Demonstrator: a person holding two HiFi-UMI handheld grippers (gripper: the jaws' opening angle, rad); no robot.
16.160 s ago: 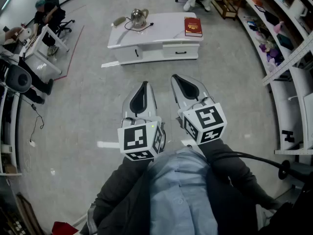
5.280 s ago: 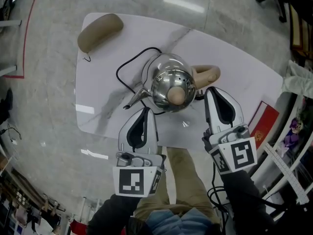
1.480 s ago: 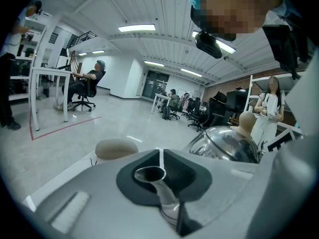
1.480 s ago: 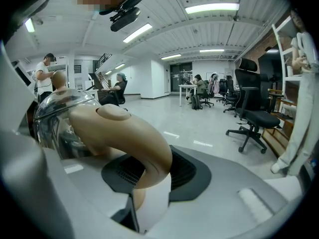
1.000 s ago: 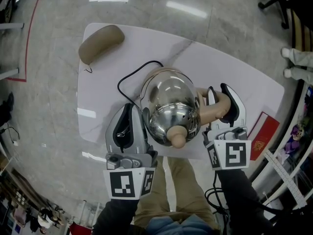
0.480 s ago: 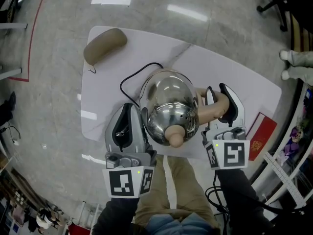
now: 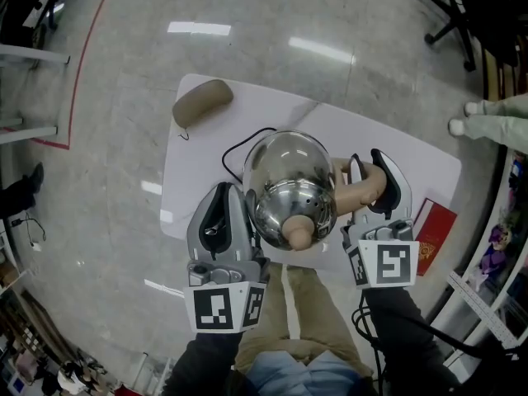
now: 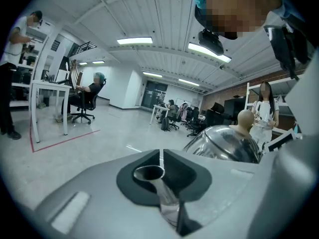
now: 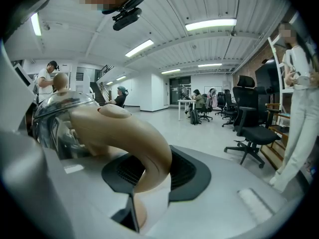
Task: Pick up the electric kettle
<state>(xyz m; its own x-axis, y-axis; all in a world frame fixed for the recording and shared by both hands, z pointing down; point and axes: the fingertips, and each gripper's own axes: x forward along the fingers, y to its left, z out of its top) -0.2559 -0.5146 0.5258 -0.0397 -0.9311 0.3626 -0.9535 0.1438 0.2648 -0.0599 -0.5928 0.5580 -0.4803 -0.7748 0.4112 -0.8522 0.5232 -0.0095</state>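
The electric kettle (image 7: 289, 184) is shiny steel with a tan lid knob (image 7: 294, 232) and a tan handle (image 7: 363, 184), and it is held up above the white table (image 7: 412, 167). My right gripper (image 7: 369, 176) is shut on the handle; in the right gripper view the handle (image 9: 134, 143) curves down between the jaws of the right gripper (image 9: 149, 173), with the kettle body (image 9: 57, 118) to the left. My left gripper (image 7: 224, 200) is shut on the spout. In the left gripper view the left gripper (image 8: 160, 156) clamps the steel spout (image 8: 152, 183), with the kettle body (image 8: 224, 143) to the right.
A black cord (image 7: 235, 147) runs from under the kettle across the table. A tan cushion-shaped object (image 7: 202, 101) lies at the table's far left corner and a red book (image 7: 431, 233) at its right end. An office chair (image 7: 454, 7) and a person's feet (image 7: 487, 118) are at the right.
The table has shrunk and dropped away in the head view while the kettle stays in both grippers, so the kettle is higher above the table than a second ago.
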